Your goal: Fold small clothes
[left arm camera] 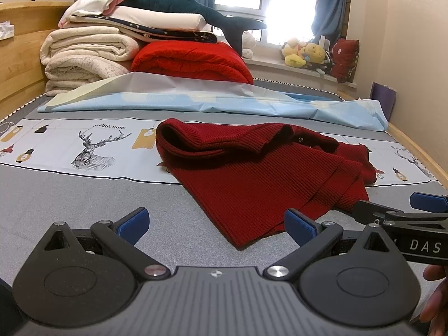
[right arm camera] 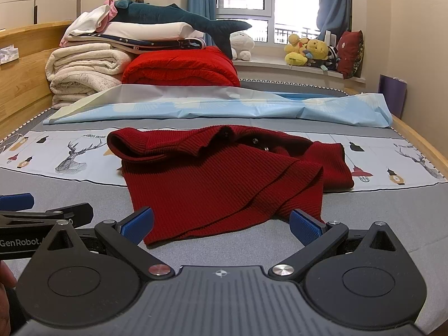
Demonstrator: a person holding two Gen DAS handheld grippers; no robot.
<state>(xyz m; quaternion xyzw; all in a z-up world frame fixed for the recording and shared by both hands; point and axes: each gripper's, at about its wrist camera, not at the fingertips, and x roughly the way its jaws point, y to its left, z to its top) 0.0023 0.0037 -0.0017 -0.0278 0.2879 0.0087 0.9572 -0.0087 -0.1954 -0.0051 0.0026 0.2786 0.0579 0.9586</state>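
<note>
A dark red knitted sweater (left arm camera: 252, 173) lies partly folded on the grey bed, with its collar and buttons at the far side; it also shows in the right wrist view (right arm camera: 224, 173). My left gripper (left arm camera: 217, 225) is open and empty, just short of the sweater's near hem corner. My right gripper (right arm camera: 221, 225) is open and empty, its blue pads either side of the near hem. The right gripper shows at the right edge of the left wrist view (left arm camera: 403, 212), and the left gripper at the left edge of the right wrist view (right arm camera: 42, 212).
A printed sheet with deer drawings (left arm camera: 92, 145) lies under the sweater. A light blue cloth (left arm camera: 224, 100) lies behind it. Folded blankets (left arm camera: 84, 53), a red quilt (left arm camera: 193, 58) and a plush shark (left arm camera: 179, 5) are stacked at the back. Soft toys (left arm camera: 305, 53) sit on the windowsill.
</note>
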